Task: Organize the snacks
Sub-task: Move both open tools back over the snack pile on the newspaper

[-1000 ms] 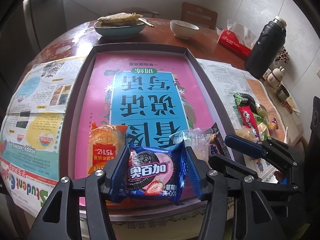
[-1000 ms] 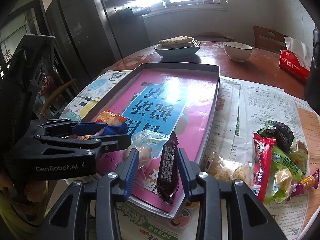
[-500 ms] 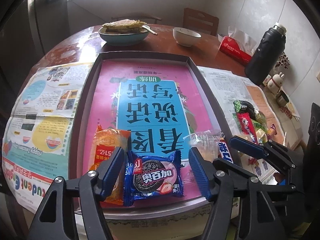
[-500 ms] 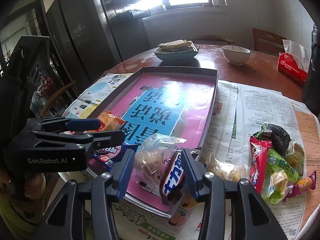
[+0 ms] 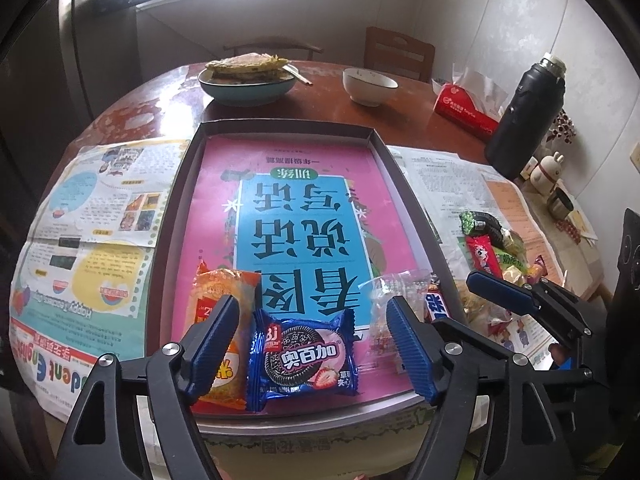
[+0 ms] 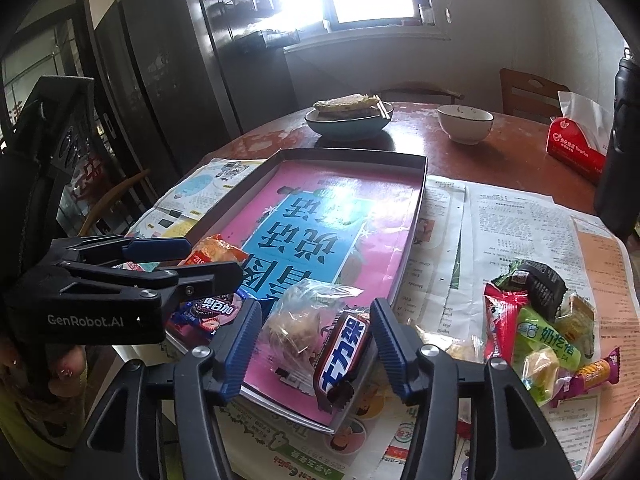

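A shallow pink-lined tray [image 5: 188,168] [image 6: 416,216] lies on newspaper. Along its near edge lie an orange cake pack [image 5: 218,300], a blue Oreo pack [image 5: 304,360] [image 6: 212,312], a clear snack bag [image 5: 396,292] [image 6: 300,316] and a Snickers bar [image 6: 344,352] [image 5: 436,306]. My left gripper [image 5: 312,344] is open, its jaws on either side of the Oreo pack and apart from it. My right gripper [image 6: 314,344] is open around the clear bag and the Snickers bar. A pile of loose snacks [image 6: 540,328] [image 5: 492,248] lies right of the tray.
At the back of the round table stand a bowl of flatbread [image 5: 248,80], a white bowl [image 5: 370,86], a red tissue pack [image 5: 466,112] and a black flask [image 5: 528,116]. Newspaper [image 5: 88,240] covers the near half of the table. Chairs stand behind.
My left gripper opened and let the Oreo pack go onto the tray, then drew back. My right gripper opened off the Snickers bar, which now lies flat at the tray's near corner.
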Demonstrator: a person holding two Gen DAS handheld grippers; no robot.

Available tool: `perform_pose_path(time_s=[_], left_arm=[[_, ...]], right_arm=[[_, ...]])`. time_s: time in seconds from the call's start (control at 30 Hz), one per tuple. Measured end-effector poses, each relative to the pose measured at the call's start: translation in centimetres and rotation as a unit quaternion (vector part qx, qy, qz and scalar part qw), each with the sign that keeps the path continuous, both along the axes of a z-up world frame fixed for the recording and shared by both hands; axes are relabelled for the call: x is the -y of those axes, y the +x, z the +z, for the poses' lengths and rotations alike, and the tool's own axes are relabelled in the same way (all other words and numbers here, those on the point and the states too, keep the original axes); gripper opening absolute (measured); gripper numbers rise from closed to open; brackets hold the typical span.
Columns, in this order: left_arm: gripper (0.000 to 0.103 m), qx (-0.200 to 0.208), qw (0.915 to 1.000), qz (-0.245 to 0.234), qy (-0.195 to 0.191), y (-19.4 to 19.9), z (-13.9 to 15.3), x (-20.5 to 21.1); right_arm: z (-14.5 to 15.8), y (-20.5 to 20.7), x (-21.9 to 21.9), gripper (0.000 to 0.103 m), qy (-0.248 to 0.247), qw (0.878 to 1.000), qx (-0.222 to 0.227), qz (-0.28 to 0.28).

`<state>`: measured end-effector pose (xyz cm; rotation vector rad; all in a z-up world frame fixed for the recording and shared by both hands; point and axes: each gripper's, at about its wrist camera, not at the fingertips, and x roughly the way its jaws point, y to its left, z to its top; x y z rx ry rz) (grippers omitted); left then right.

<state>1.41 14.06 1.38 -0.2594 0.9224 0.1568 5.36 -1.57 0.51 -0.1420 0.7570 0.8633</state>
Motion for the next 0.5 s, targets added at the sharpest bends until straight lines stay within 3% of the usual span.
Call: perform_pose_path(time_s=[0.5], left_arm=[[0.078,0.022,0.9997,-0.008,0.004,-0.7,1.7,1.0]], right_arm=[[1.5,-0.3,1.5,0.062,0.013,0.999,0.024,-0.016]])
